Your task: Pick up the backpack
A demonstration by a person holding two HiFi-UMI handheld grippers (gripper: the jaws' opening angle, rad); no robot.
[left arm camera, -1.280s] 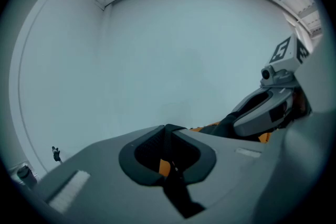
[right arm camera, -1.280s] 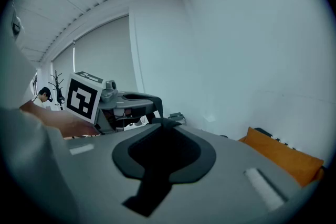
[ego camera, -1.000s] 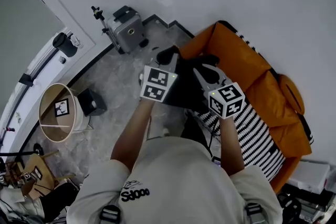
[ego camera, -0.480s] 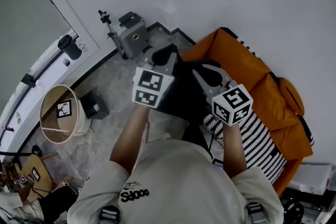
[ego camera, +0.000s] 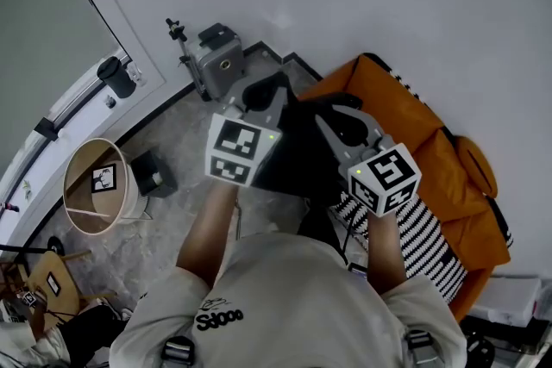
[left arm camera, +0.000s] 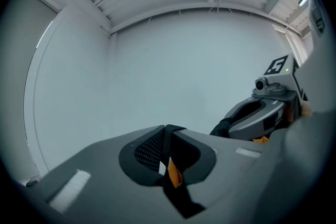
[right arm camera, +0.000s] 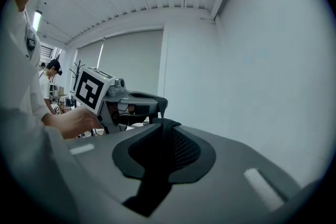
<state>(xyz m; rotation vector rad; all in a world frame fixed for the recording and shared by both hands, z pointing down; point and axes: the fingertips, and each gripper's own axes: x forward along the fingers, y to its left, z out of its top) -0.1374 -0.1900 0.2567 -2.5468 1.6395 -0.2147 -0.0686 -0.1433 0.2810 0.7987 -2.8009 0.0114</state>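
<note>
Black backpack hangs just beside the orange sofa, left gripper and right gripper both clamped tight on its straps.

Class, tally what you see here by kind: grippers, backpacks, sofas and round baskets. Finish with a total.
grippers: 2, the left gripper and the right gripper
black backpack: 1
orange sofa: 1
round basket: 1
total: 5
</note>
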